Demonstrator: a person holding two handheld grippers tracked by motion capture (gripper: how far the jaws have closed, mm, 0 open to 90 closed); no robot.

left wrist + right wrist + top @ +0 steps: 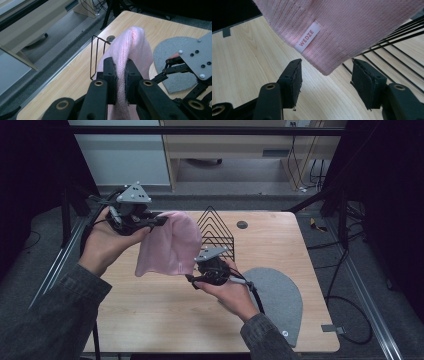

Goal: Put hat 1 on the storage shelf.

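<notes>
Right gripper view: the right gripper (325,80) gapes wide, empty, under a pink knit beanie (347,27) labelled "WEDZE". Above the wooden table (150,315), the left gripper (121,72) pinches it, hiding part of the black wire rack (216,232); a grey felt mat (280,300) lies nearby.

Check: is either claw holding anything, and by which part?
Left claw pinches the pink beanie by a fold of knit near its top. Right claw is open, holding nothing.
</notes>
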